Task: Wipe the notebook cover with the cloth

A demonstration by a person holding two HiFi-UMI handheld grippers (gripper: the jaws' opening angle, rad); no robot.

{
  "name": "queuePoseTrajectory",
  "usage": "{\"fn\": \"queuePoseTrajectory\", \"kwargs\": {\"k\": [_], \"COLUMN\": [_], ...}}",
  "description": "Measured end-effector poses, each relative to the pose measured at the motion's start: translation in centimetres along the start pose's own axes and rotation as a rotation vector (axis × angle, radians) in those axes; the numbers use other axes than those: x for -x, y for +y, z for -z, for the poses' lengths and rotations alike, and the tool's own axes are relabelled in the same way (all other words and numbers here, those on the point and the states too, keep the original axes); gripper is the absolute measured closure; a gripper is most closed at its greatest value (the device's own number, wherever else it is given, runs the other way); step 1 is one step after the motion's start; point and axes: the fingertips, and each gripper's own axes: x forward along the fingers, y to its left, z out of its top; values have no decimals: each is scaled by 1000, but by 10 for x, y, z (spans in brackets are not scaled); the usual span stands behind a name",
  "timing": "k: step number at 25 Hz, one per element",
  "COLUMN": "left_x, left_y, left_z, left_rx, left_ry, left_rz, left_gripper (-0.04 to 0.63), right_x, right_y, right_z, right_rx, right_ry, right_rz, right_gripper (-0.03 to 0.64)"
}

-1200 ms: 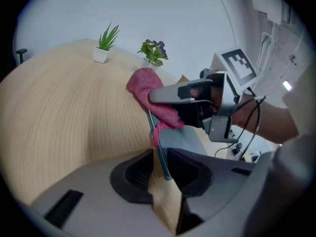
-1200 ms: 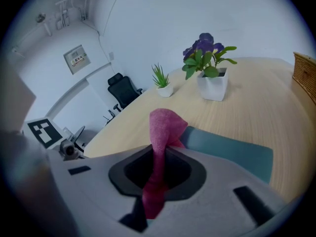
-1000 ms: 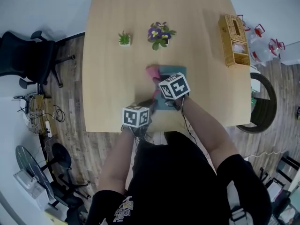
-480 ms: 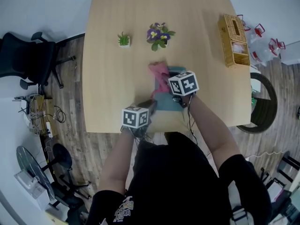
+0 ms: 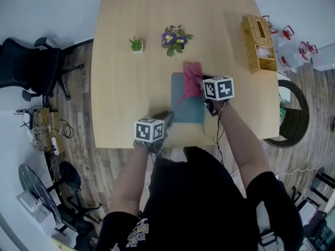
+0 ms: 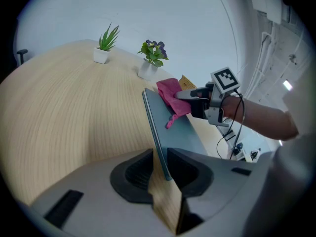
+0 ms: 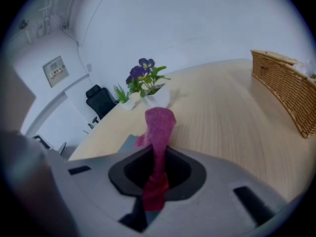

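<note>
A grey-blue notebook (image 5: pixel 187 107) lies flat on the wooden table (image 5: pixel 120 88), near its front edge. My left gripper (image 5: pixel 165 117) is shut on the notebook's near left corner; in the left gripper view the notebook's (image 6: pixel 178 131) thin edge sits between the jaws of that gripper (image 6: pixel 159 159). My right gripper (image 5: pixel 203 86) is shut on a pink cloth (image 5: pixel 191 79), which rests on the notebook's far right corner and hangs over its far edge. In the right gripper view the cloth (image 7: pixel 158 127) rises out of the jaws (image 7: pixel 157 174).
A small green plant (image 5: pixel 136 45) and a pot of purple flowers (image 5: pixel 175 38) stand behind the notebook. A wicker basket (image 5: pixel 259 43) stands at the table's right edge. An office chair (image 5: pixel 31 67) stands on the floor to the left.
My right gripper has carried the pink cloth from the notebook's far left corner rightwards across the cover to its far right corner. The left gripper has stayed put on the notebook.
</note>
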Motion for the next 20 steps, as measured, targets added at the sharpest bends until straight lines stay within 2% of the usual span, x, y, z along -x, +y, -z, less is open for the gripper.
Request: {"fn": "queuePoseTrajectory", "kwargs": {"k": [3, 7, 20], "left_x": [-1, -1, 0], "left_y": [1, 1, 0], "left_z": [0, 0, -1], "left_rx": [-2, -5, -14], "left_ry": [0, -3, -12], "left_rz": [-2, -6, -16], "left_gripper": [509, 509, 509], "right_x": [6, 13, 36], "right_y": [-20, -35, -36], "right_z": [-1, 3, 26], "right_rx": [-29, -85, -130], "right_ry": [-12, -26, -58], "right_rz": [41, 44, 61], "right_gripper": [560, 560, 560]}}
